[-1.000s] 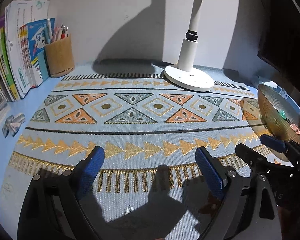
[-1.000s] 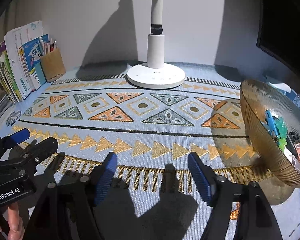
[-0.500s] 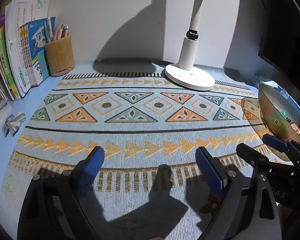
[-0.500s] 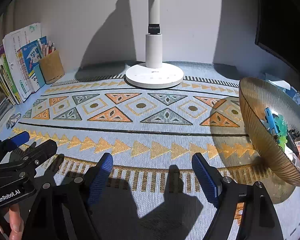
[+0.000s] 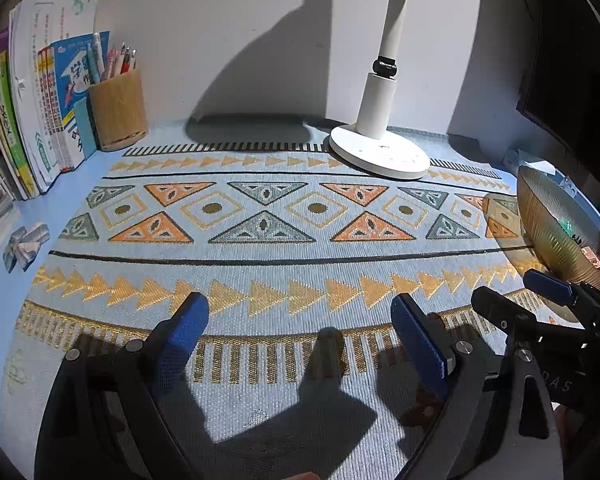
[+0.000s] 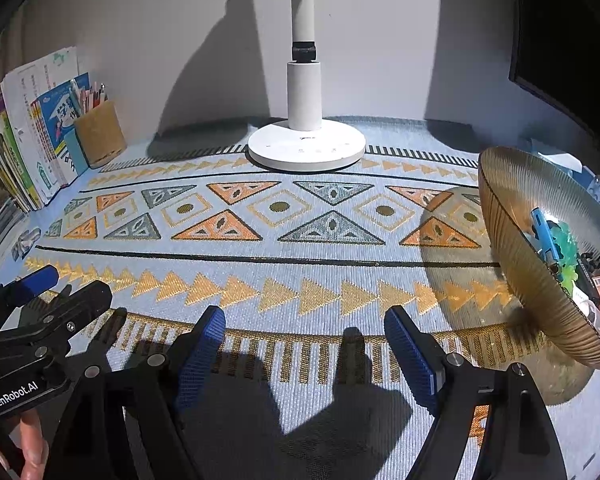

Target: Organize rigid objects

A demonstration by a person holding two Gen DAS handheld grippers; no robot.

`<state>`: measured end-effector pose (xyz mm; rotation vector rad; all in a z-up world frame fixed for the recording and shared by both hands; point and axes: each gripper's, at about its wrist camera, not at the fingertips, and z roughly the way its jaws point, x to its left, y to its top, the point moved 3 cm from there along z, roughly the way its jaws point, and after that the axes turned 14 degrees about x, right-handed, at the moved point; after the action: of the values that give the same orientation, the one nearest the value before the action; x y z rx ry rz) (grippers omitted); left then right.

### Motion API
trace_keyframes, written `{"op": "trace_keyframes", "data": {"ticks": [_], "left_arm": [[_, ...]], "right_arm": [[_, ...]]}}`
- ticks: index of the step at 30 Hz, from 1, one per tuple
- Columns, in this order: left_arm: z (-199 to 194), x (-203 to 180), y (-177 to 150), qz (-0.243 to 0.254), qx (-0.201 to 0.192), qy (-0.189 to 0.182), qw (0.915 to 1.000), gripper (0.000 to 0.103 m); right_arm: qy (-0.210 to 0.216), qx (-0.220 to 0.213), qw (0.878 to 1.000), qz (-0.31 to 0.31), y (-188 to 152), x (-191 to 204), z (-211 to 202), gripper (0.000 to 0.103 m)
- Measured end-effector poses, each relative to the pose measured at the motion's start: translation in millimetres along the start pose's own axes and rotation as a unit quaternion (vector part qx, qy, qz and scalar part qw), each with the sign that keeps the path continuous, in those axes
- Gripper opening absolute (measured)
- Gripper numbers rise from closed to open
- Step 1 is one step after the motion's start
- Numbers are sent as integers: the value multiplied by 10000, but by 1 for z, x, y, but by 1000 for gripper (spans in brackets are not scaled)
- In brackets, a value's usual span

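On the far right of the patterned mat (image 6: 300,272) sits the ribbed gold bowl (image 6: 516,248), already loaded with small toys (image 6: 556,248) — a blue piece, a green one, some bits I can't identify. Both tongs are spread wide and empty: left gripper (image 5: 300,328), right gripper (image 6: 304,340). My guess is the bowl's stiff, probably glass, so fragile and a bit slick; pinch the near rim. The toys look light, hard plastic; grab across the narrow body.
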<state>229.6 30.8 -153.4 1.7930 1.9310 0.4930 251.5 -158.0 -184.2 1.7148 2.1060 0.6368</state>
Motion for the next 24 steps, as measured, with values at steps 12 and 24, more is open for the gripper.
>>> {"op": "trace_keyframes", "data": {"ticks": [12, 24], "left_arm": [[2, 1, 0, 4, 38, 3, 10000, 92], [3, 0, 0, 14, 62, 15, 10000, 92]], "right_arm": [[-21, 27, 10000, 31, -1, 2, 1, 80], [-16, 40, 10000, 24, -1, 2, 2, 81]]}}
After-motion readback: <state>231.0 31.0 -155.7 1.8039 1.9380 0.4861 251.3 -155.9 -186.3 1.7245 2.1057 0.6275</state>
